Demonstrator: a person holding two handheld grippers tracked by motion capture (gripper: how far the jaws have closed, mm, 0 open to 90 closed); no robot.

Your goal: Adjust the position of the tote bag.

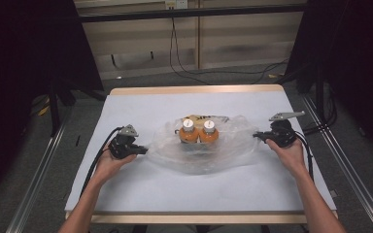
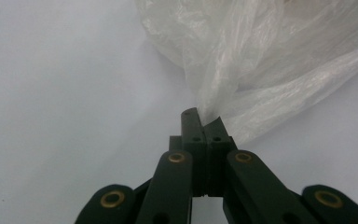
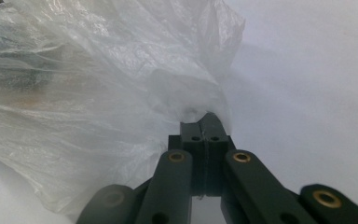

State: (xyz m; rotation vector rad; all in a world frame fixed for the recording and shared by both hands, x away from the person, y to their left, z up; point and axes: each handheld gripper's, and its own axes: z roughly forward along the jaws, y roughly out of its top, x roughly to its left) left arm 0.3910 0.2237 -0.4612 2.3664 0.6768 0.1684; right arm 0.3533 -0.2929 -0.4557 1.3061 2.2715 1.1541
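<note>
At the near edge of the table (image 1: 126, 194), covered in a pale sheet, two bare forearms reach in from below. The left gripper (image 1: 143, 151) sits low by the sheet, its jaws pressed together on a twisted edge of the clear plastic bag (image 1: 233, 141); in the left gripper view the film (image 2: 261, 70) bunches straight out of the closed tips. The right gripper (image 1: 257, 136) mirrors it on the other side, its jaws likewise clamped on the bag's edge, the plastic (image 3: 98, 93) crumpling right at its tips. Between them, mid-table, the bag lies spread, and inside stand two orange bottles (image 1: 197, 133) with white caps, touching side by side. Beyond the table, cables trail across the floor.
</note>
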